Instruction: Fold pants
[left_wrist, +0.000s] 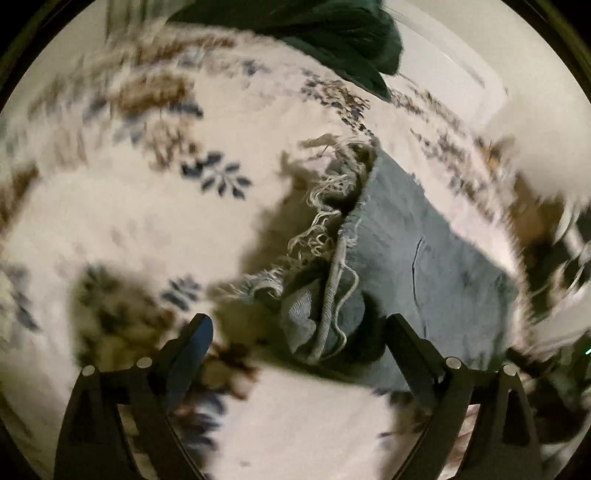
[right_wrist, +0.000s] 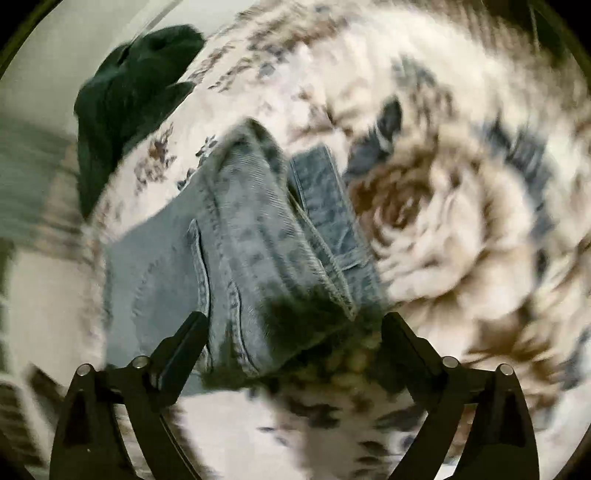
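Light blue jeans (left_wrist: 424, 251) lie on a white floral bedspread (left_wrist: 129, 221). In the left wrist view their frayed hem (left_wrist: 325, 221) points toward me. My left gripper (left_wrist: 299, 325) is open, its fingers either side of the hem end, just above it. In the right wrist view the waistband end of the jeans (right_wrist: 258, 243) lies bunched with a seam and pocket showing. My right gripper (right_wrist: 295, 325) is open, hovering over that end, holding nothing. Both views are motion-blurred.
A dark green garment (left_wrist: 332, 33) lies at the far edge of the bed; it also shows in the right wrist view (right_wrist: 129, 92). The patterned bedspread (right_wrist: 461, 221) spreads around the jeans. A pale wall or floor lies beyond the bed's edge.
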